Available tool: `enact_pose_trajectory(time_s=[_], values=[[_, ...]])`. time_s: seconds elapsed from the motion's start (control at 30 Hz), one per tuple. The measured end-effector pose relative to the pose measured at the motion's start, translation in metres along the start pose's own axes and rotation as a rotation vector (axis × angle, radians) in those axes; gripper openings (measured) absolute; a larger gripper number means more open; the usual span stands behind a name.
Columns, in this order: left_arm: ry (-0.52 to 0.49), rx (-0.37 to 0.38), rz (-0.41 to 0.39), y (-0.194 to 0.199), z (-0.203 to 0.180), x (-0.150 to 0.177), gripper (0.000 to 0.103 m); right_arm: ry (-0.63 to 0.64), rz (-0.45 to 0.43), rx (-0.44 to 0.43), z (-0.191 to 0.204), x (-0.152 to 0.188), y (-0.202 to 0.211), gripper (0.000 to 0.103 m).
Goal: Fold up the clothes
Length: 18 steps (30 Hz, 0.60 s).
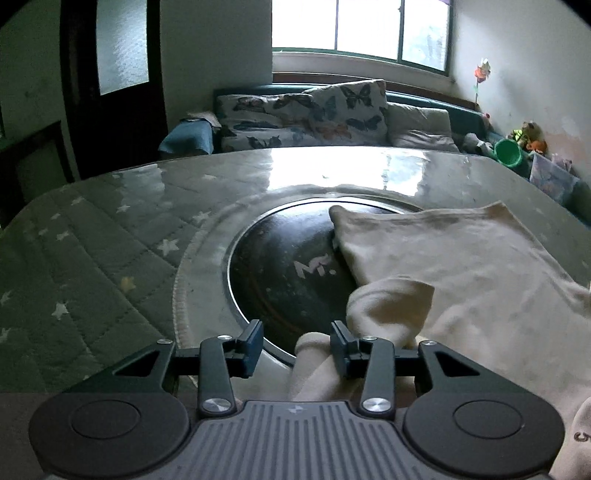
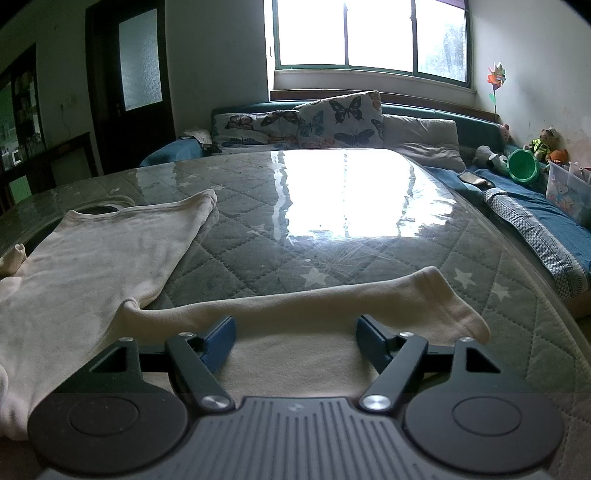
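One cream garment (image 2: 96, 254) is lying on one table (image 2: 369, 206), with two sleeves showing: one (image 2: 332, 299) stretching across the quilted cover, one (image 1: 391, 306) bunching by the dark round plate (image 1: 280, 266). Two hand-held grippers are hovering over it, the left (image 1: 297, 345) and the right (image 2: 295, 338). Behind, two butterfly cushions (image 2: 295, 122) are leaning on one sofa (image 2: 472, 122), one green bucket (image 2: 522, 166) is sitting beside it, and one pinwheel (image 2: 496, 79) is standing near one window (image 2: 369, 33).

Cream garment (image 2: 103, 251) flat on table (image 2: 332, 229)
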<state>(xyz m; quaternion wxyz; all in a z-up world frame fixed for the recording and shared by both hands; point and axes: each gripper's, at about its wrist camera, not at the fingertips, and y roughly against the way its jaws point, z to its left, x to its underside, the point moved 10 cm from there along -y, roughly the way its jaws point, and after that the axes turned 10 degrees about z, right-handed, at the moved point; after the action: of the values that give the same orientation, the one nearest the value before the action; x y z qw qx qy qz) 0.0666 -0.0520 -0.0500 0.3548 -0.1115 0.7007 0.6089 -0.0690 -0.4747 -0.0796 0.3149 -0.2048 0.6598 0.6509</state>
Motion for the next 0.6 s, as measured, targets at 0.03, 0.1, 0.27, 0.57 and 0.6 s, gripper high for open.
enact_pose_trajectory(time_s=[0.03,0.1,0.27,0.57,0.6], values=[[-0.005,0.001,0.0,-0.0002,-0.0013,0.0009,0.041,0.0,0.001,-0.001,0.0001,0.0,-0.0002,0.08],[-0.011,-0.003,-0.002,-0.0003,-0.0021,0.0019,0.04,0.0,0.003,-0.002,0.0003,0.0,-0.0007,0.081],[-0.005,-0.008,-0.005,0.0015,-0.0015,0.0018,0.04,0.0,0.007,-0.004,0.0007,0.0002,-0.0017,0.086],[-0.007,-0.015,-0.023,0.0087,0.0002,0.0001,0.046,0.013,0.024,-0.008,0.0032,0.0008,-0.004,0.098],[-0.004,-0.016,-0.023,0.0092,0.0009,0.0001,0.048,0.014,0.025,-0.008,0.0033,0.0008,-0.0042,0.099]])
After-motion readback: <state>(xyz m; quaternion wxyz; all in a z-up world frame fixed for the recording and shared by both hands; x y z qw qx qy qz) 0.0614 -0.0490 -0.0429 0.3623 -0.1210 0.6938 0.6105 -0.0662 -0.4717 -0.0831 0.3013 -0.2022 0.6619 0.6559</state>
